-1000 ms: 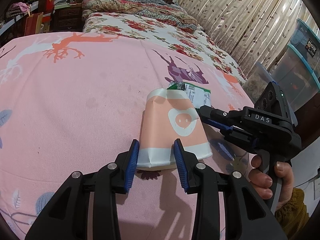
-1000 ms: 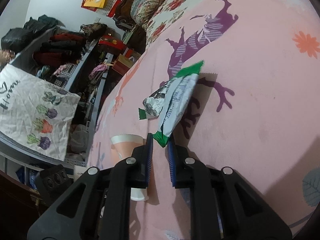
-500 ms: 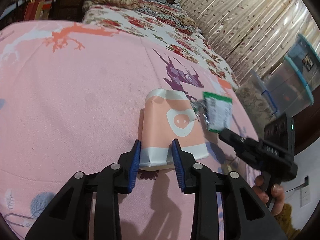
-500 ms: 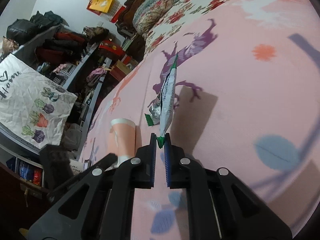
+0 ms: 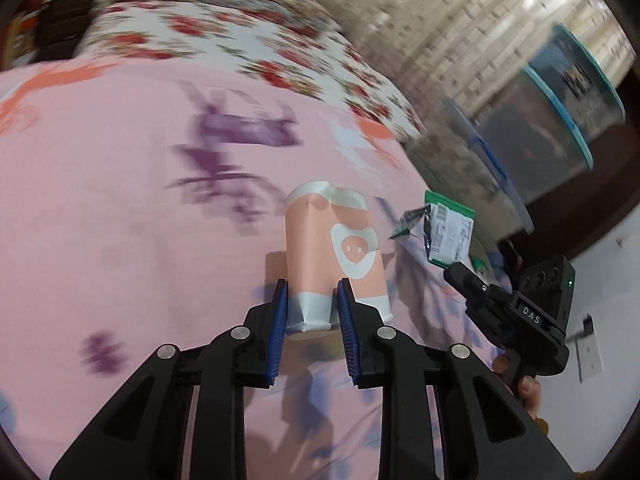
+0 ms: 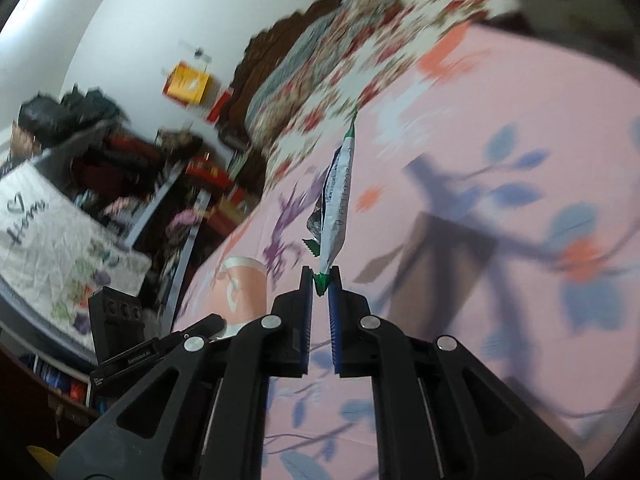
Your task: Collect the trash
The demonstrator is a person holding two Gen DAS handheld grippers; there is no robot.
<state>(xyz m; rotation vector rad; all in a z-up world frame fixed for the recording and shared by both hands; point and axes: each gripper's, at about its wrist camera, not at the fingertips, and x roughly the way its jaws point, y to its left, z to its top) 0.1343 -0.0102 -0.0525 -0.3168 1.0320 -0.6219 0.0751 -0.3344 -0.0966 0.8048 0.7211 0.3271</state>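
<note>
A crushed peach paper cup [image 5: 332,256] with white bands and a pig face is off the pink bedspread [image 5: 120,220], its wide near end between the blue pads. My left gripper [image 5: 312,302] grips that end, and its jaws are still closing on it. To the right, my right gripper [image 5: 466,274] holds up a green and white wrapper [image 5: 448,236]. In the right wrist view the right gripper [image 6: 320,286] is shut on the wrapper's [image 6: 338,204] green bottom corner, and the wrapper stands edge-on above the pads. The cup [image 6: 244,284] shows low on the left there.
Clear storage bins with blue rims [image 5: 560,120] stand past the bed's right edge, in front of a patterned curtain [image 5: 460,20]. Floral bedding [image 5: 240,40] covers the far end. Cluttered shelves [image 6: 120,160] and a white printed cloth [image 6: 52,236] line the other side. A hand [image 5: 524,384] grips the right tool.
The left jaws narrowed on the cup and carried it off the bedspread and to the right. The right gripper shut on the wrapper and raised it clear of the bed.
</note>
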